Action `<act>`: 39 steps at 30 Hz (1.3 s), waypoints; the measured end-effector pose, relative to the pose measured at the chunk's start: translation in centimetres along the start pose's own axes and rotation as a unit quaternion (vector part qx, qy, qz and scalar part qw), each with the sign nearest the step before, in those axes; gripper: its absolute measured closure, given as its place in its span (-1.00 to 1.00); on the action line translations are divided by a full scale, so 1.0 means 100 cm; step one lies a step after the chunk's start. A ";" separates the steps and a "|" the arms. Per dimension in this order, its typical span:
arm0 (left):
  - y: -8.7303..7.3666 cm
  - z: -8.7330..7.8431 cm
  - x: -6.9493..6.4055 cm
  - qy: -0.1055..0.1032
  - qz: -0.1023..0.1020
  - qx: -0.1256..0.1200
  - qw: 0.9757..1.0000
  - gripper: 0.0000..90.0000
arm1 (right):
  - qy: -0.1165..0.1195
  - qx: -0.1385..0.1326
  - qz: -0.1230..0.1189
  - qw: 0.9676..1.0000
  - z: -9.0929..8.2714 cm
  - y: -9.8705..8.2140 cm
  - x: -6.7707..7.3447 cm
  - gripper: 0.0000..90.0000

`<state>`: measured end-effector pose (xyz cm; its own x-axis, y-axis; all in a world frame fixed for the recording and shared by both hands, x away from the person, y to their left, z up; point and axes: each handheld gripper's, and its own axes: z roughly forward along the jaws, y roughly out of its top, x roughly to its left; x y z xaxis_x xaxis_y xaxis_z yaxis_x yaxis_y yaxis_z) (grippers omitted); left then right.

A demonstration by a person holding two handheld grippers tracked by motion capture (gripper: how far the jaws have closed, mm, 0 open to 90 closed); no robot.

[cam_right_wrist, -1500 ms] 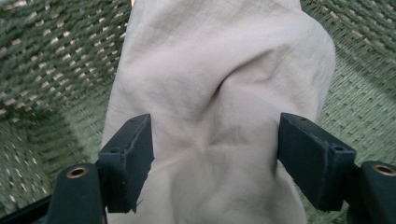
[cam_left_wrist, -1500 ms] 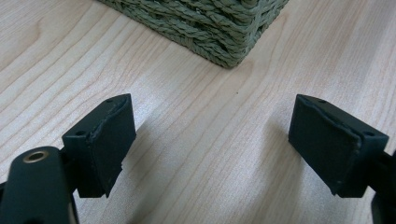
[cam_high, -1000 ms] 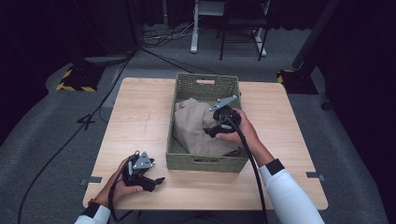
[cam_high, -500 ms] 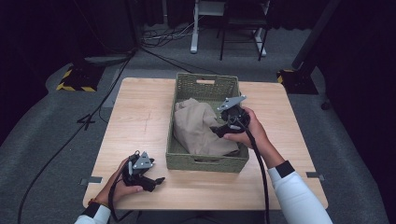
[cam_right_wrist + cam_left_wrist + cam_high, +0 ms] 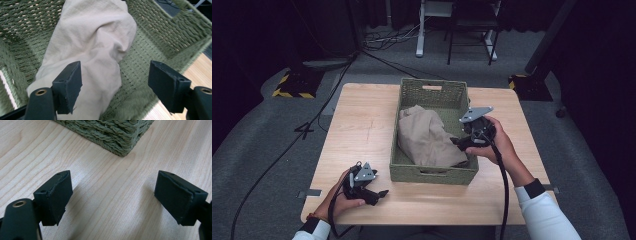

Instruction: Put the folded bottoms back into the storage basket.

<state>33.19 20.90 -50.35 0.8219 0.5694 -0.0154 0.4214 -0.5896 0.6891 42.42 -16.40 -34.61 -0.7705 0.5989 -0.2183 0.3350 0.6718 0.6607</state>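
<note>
High view, with clock directions read on that picture. We are looking down on a light wooden table [image 5: 362,130] carrying a green woven basket [image 5: 432,92], whose long axis is running from 12 toward 6 o'clock. Inside it a beige cloth [image 5: 427,135] is lying bunched, its long axis slanting from about 11 o'clock, where it is heaped highest, toward 5 o'clock, where its flatter end is reaching the near wall. The cloth is lying against the basket's 9 o'clock wall, leaving a strip of bare woven floor along the 3 o'clock wall.

We are holding the right hand-held gripper [image 5: 460,143] over the basket's 3 o'clock rim, pointing toward 9 o'clock at the cloth; its jaws are standing released, with nothing between them. In the right gripper view the cloth [image 5: 95,45] is lying beyond the jaws, apart from both pads.

We are resting the left hand-held gripper [image 5: 382,194] near the table's 7 o'clock corner, pointing toward 3 o'clock, jaws likewise released and empty. In the left gripper view bare table [image 5: 112,195] is showing between the pads, with a basket corner [image 5: 120,137] ahead.

Open table is lying broad at 9 o'clock of the basket, narrower at 3 o'clock, and as a thin band along the 6 o'clock edge.
</note>
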 end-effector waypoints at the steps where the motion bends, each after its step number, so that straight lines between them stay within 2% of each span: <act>1: 0.000 0.000 0.000 0.000 0.000 0.000 1.000 -0.66 | 0.001 -0.003 0.003 1.000 -0.003 -0.002 0.000 -0.39; 5: 0.000 0.000 0.000 0.000 0.000 0.000 1.000 -0.66 | -0.001 -0.007 0.000 1.000 -0.013 -0.010 -0.001 -0.39; 12: 0.000 0.000 0.000 0.000 0.000 0.000 1.000 -0.66 | -0.006 -0.014 0.010 1.000 -0.028 -0.028 -0.005 -0.39; 22: 0.000 0.000 0.000 0.000 0.000 0.001 1.000 -0.66 | -0.007 -0.040 0.024 0.999 -0.048 -0.054 -0.011 -0.40; 36: 0.000 0.000 0.000 0.000 0.000 0.000 1.000 -0.66 | -0.024 -0.032 0.042 0.998 -0.059 -0.094 -0.015 -0.41; 39: 0.000 0.000 0.000 0.000 0.000 0.000 1.000 -0.66 | -0.022 -0.035 0.053 0.998 -0.062 -0.106 -0.015 -0.41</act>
<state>33.21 20.88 -50.34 0.8221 0.5691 -0.0151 0.4213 -0.5903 0.6885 36.67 -27.08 -36.82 -0.7068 0.6854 -0.1750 0.3735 0.5718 0.7305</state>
